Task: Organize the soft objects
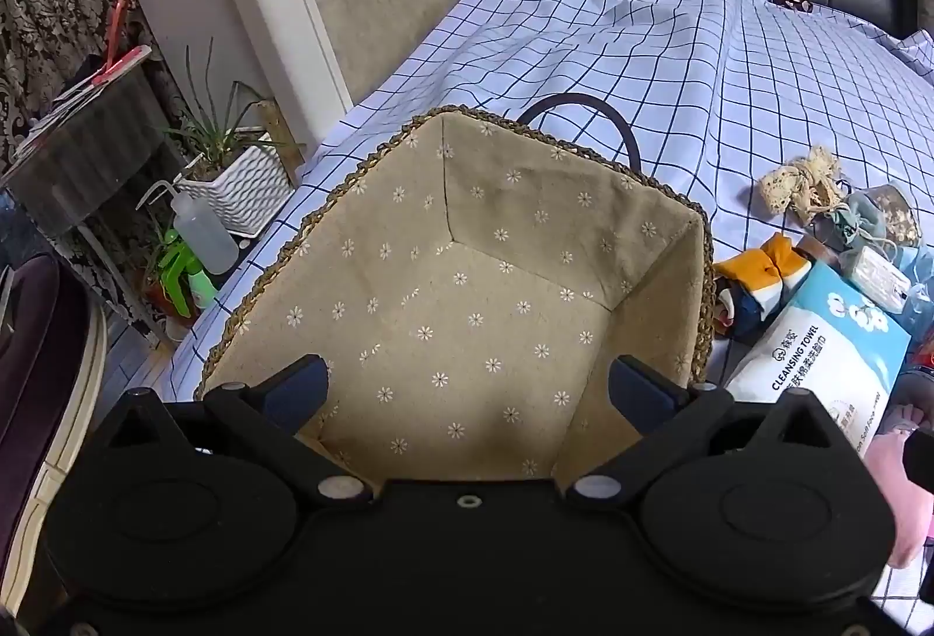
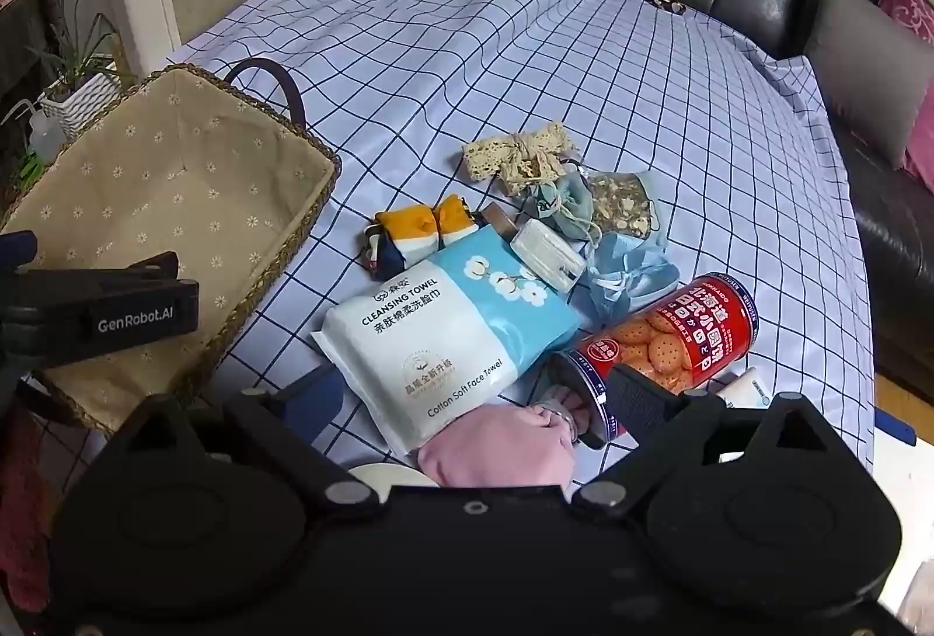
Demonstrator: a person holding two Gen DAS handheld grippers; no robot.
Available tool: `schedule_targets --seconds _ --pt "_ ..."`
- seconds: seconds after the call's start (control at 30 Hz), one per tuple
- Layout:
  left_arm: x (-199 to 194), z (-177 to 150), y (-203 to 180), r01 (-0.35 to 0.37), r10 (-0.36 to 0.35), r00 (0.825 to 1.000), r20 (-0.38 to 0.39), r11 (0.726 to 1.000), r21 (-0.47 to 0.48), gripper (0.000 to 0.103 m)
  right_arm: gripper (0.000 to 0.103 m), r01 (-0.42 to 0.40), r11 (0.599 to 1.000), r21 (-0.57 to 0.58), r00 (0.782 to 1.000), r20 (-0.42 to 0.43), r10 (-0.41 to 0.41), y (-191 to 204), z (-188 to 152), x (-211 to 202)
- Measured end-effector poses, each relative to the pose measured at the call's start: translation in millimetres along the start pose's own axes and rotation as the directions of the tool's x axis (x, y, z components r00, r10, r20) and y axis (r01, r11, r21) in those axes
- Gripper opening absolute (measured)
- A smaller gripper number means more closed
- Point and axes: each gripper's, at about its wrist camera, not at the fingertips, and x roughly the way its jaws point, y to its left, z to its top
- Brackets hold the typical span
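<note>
Left gripper (image 1: 467, 385), fingers spread and holding nothing, hangs over the rectangular woven basket (image 1: 709, 285) with daisy-print beige lining, which sits on the blue-checked white tablecloth (image 1: 671, 69). Right gripper (image 2: 473, 391), likewise spread, hovers above the soft pile beside the basket: a white-and-blue cleansing towel pack (image 2: 443, 326), a pink cloth (image 2: 502, 452) and folded orange-and-navy socks (image 2: 411, 236) (a red biscuit tin (image 2: 671, 338) lies just beside).
</note>
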Motion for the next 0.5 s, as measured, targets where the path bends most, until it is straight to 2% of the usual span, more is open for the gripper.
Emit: schedule_targets --seconds 0.5 --pt "1.8 -1.5 -1.0 0.002 -0.002 1.000 -0.003 1.000 0.001 0.099 0.097 -0.002 1.000 -0.003 1.000 -0.004 0.002 -0.4 0.1 -0.9"
